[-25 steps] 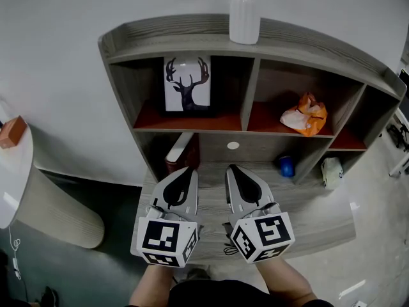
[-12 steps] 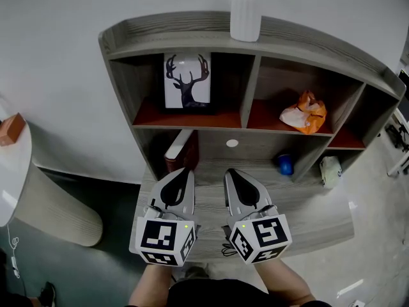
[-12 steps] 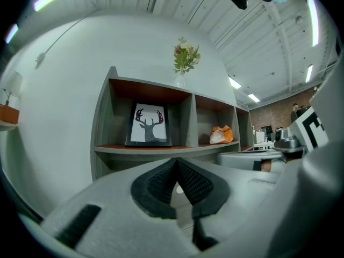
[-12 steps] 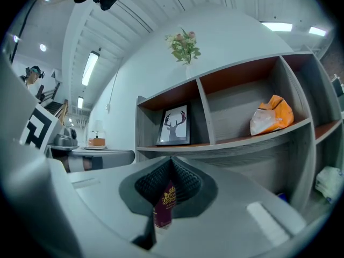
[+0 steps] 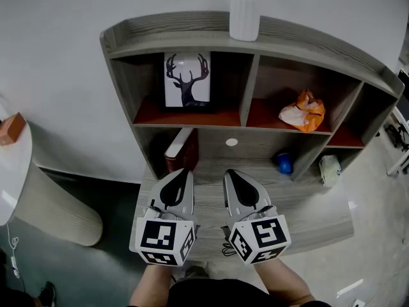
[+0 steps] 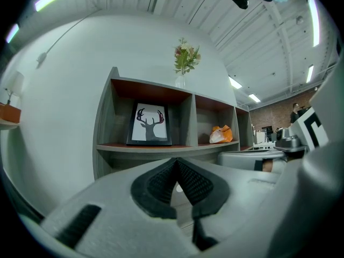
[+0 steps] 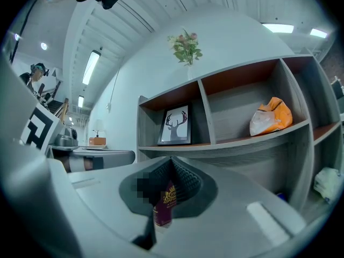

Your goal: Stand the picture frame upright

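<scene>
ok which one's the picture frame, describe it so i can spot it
Start at the grey wooden shelf unit. In its upper left compartment stands a black-edged picture frame. It alone shows a black deer head with antlers on white; the next compartment holds a crumpled orange bag.

A grey wooden shelf unit stands against a white wall; ceiling strip lights glow overhead.
</scene>
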